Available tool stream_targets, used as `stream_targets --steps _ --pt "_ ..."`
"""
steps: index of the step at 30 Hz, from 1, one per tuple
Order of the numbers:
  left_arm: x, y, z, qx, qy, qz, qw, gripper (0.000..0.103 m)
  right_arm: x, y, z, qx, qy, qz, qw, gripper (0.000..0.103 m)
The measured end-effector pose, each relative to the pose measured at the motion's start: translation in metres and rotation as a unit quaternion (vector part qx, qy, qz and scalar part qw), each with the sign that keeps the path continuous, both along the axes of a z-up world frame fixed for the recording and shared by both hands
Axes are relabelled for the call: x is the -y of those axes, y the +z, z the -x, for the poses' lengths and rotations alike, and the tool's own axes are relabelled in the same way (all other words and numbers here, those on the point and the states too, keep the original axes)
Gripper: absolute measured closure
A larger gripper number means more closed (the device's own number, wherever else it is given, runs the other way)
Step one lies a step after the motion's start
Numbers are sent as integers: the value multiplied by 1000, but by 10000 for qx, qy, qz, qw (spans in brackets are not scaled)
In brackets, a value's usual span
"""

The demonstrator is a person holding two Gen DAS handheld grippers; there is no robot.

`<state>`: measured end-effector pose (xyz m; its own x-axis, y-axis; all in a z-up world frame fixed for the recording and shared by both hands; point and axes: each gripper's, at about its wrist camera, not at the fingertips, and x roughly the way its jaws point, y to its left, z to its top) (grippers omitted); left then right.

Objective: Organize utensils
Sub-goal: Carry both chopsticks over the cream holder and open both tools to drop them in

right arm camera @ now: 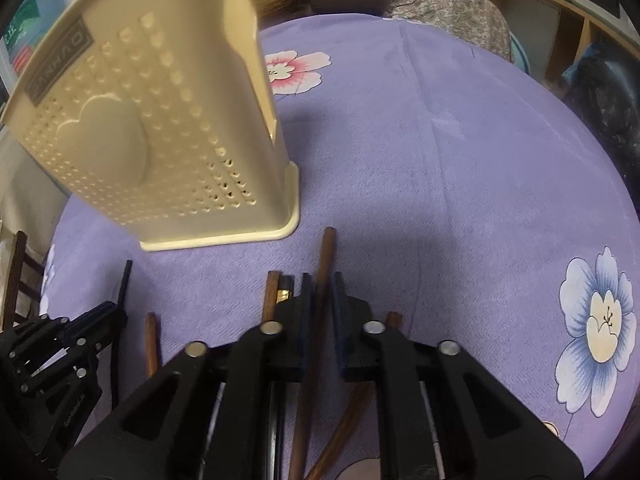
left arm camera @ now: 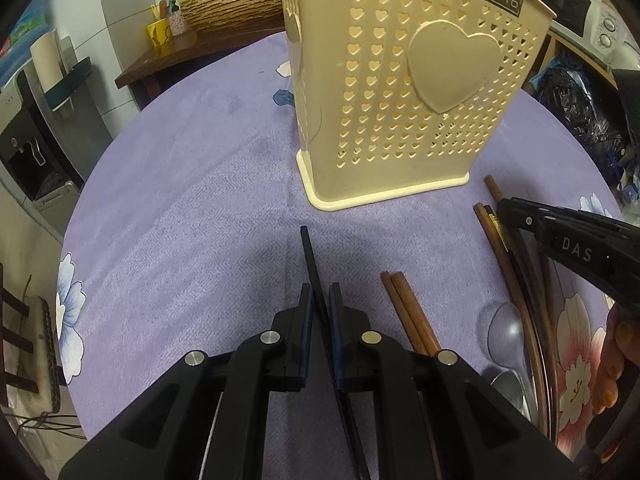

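Note:
A cream utensil holder (left arm camera: 400,92) with heart holes stands upright on the purple tablecloth; it also shows in the right wrist view (right arm camera: 160,128). My left gripper (left arm camera: 320,292) is shut on a black chopstick (left arm camera: 310,256) that points toward the holder. My right gripper (right arm camera: 322,280) is shut on a brown chopstick (right arm camera: 326,252), just in front of the holder's right corner. Other brown chopsticks (left arm camera: 408,312) and two spoons (left arm camera: 506,332) lie on the cloth at the right. The right gripper shows in the left view (left arm camera: 560,232).
The round table has a purple floral cloth (right arm camera: 480,160). More brown chopsticks (right arm camera: 272,292) lie beside my right gripper. A wicker basket (left arm camera: 228,4) and yellow cup (left arm camera: 158,32) stand on a side table behind. A black bag (left arm camera: 580,108) sits at the right.

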<state>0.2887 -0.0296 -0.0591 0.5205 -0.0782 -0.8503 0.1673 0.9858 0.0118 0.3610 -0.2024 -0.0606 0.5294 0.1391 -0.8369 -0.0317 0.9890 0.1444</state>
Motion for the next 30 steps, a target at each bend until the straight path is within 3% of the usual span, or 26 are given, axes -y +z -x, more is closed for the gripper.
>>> stream_targets --steps 4,8,13,18,23,30 --pt "0 0 1 62 38 20 10000 95 9 1 6 57 30 -380 9993 95" --pt "-8 11 8 203 8 289 9994 96 20 26 22 383 192 -747 9963 96" --pt "-28 68 37 890 -141 821 9925 96 47 83 62 1120 453 -1089 9867 96" --pt "-51 125 72 1681 -143 1104 9795 96 82 131 105 1714 633 -1213 9756 96" --pt "-61 144 86 2121 -28 1013 9720 96 98 154 131 2013 708 -1060 9712 96" --pt "-69 158 85 2295 61 933 9688 96 106 168 132 2122 651 -1096 9689 96"
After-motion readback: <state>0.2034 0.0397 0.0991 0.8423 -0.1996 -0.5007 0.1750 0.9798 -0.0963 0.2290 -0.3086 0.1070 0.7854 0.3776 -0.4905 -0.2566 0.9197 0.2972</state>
